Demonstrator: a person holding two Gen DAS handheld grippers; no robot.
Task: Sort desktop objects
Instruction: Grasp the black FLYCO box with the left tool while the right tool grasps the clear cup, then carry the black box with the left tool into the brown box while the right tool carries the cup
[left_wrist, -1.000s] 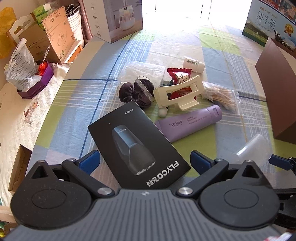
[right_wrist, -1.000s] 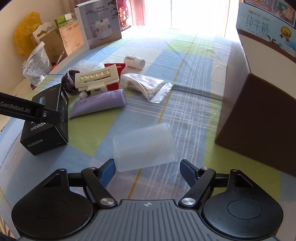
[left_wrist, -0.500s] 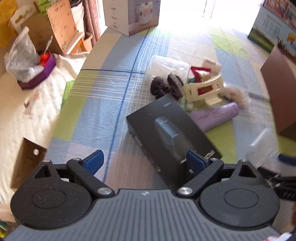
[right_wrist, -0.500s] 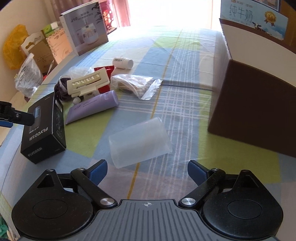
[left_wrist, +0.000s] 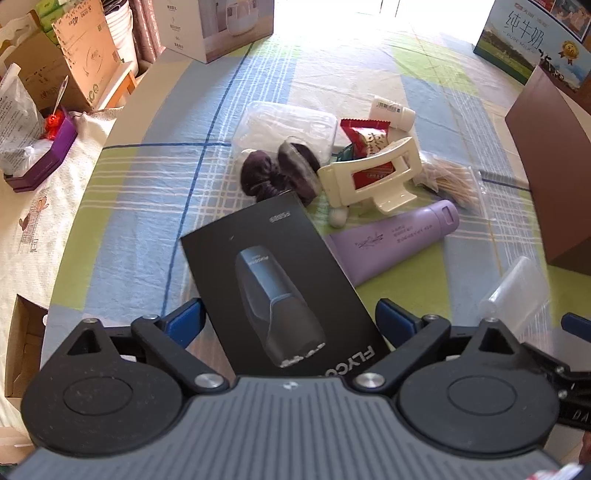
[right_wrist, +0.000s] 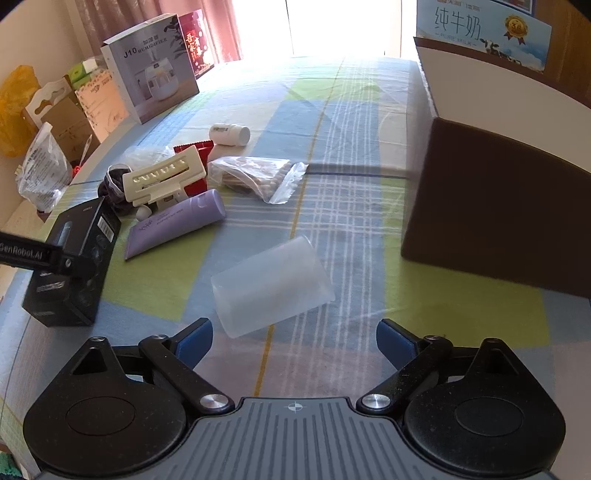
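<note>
A black FLYCO shaver box (left_wrist: 280, 291) lies between the open fingers of my left gripper (left_wrist: 291, 321); in the right wrist view the box (right_wrist: 74, 258) stands on the cloth with a left finger (right_wrist: 33, 253) beside it. I cannot tell if the pads touch it. My right gripper (right_wrist: 293, 339) is open just short of a frosted plastic cup (right_wrist: 271, 286) lying on its side. A purple tube (left_wrist: 395, 240), a cream clip (left_wrist: 369, 177), a red snack packet (left_wrist: 365, 138), a dark scrunchie (left_wrist: 277, 173), a bag of cotton swabs (right_wrist: 255, 173) and a small white bottle (right_wrist: 229, 133) lie beyond.
A brown open box (right_wrist: 498, 214) stands at the right of the checked tablecloth. A humidifier box (right_wrist: 151, 88) and a milk carton (left_wrist: 535, 40) stand at the back. Cartons and bags (left_wrist: 55, 74) sit off the table's left edge.
The left gripper swung left and back, so the black box again sits centred between its fingers. The right gripper drew back, then moved closer to the cup.
</note>
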